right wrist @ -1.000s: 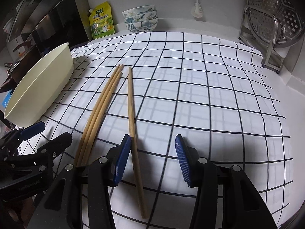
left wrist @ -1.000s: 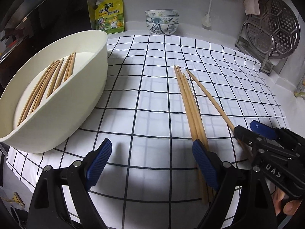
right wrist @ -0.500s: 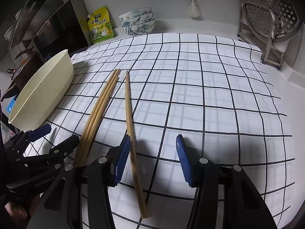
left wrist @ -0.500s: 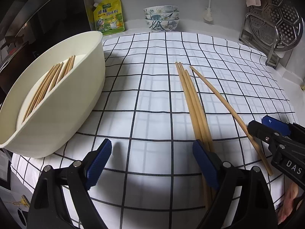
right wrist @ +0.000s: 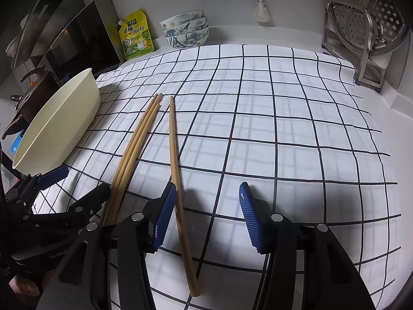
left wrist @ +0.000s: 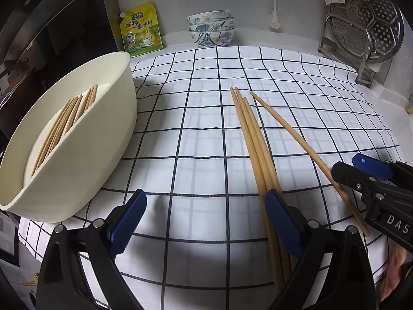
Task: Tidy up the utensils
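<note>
Three wooden chopsticks (left wrist: 254, 144) lie bunched on the checked cloth, with a single chopstick (left wrist: 296, 139) apart to their right. A cream tub (left wrist: 98, 139) at the left holds several chopsticks (left wrist: 64, 124). My left gripper (left wrist: 206, 222) is open and empty above the cloth, its right finger over the bunch's near ends. My right gripper (right wrist: 204, 217) is open and empty; the single chopstick (right wrist: 175, 160) lies beside its left finger, and the bunch (right wrist: 134, 149) is further left. The tub (right wrist: 59, 126) shows at the far left there.
A checked cloth (left wrist: 206, 118) covers the counter. Stacked patterned bowls (left wrist: 211, 27) and a yellow pouch (left wrist: 140, 29) stand at the back wall. A steel rack with a steamer plate (left wrist: 361, 25) is at the back right. A dark stove area (right wrist: 38, 51) lies left.
Both grippers have drawn back slightly from the chopsticks and stayed open. The chopsticks and the tub have not moved.
</note>
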### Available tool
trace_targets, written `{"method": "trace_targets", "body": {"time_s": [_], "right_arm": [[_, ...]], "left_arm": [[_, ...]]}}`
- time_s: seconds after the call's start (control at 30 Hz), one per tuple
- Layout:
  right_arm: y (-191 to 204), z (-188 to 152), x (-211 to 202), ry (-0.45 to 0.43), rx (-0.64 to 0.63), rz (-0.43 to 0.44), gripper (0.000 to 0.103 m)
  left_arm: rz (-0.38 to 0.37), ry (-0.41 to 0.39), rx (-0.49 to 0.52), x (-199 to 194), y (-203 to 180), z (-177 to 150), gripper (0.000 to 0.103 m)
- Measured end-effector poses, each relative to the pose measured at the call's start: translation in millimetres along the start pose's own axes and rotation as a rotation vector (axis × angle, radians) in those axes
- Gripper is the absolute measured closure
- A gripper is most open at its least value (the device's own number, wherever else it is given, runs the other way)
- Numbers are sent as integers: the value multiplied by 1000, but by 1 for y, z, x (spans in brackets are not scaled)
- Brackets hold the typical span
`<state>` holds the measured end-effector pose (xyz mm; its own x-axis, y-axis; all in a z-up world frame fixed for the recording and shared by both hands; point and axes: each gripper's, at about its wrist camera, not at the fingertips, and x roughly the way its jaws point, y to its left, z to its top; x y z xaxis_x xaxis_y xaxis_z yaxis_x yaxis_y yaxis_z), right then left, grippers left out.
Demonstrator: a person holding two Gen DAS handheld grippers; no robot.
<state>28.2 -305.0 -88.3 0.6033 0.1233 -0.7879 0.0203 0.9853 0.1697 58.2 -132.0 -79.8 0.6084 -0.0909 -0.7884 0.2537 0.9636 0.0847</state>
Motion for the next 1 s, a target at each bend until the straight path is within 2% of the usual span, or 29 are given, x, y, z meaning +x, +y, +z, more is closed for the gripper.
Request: {"method": "trace_targets", "body": {"time_s": [0.07,0.33,0.7,0.9,1.0], "right_arm": [[0,0,0,-1,1,0,54],[0,0,0,0,2,1,53],[0,0,0,-1,4,6,52],[1,0,0,-2,8,15,51],[1,0,1,-3,10,19,51]], "left_arm": [[-13,7,0,-1,0,-1,11],[15,31,7,4,2,-4,10],[48,11,-7,2,8,0,10],[61,-37,-12,-7,11,8,9],[81,-20,6,-1,9,11,8]]}}
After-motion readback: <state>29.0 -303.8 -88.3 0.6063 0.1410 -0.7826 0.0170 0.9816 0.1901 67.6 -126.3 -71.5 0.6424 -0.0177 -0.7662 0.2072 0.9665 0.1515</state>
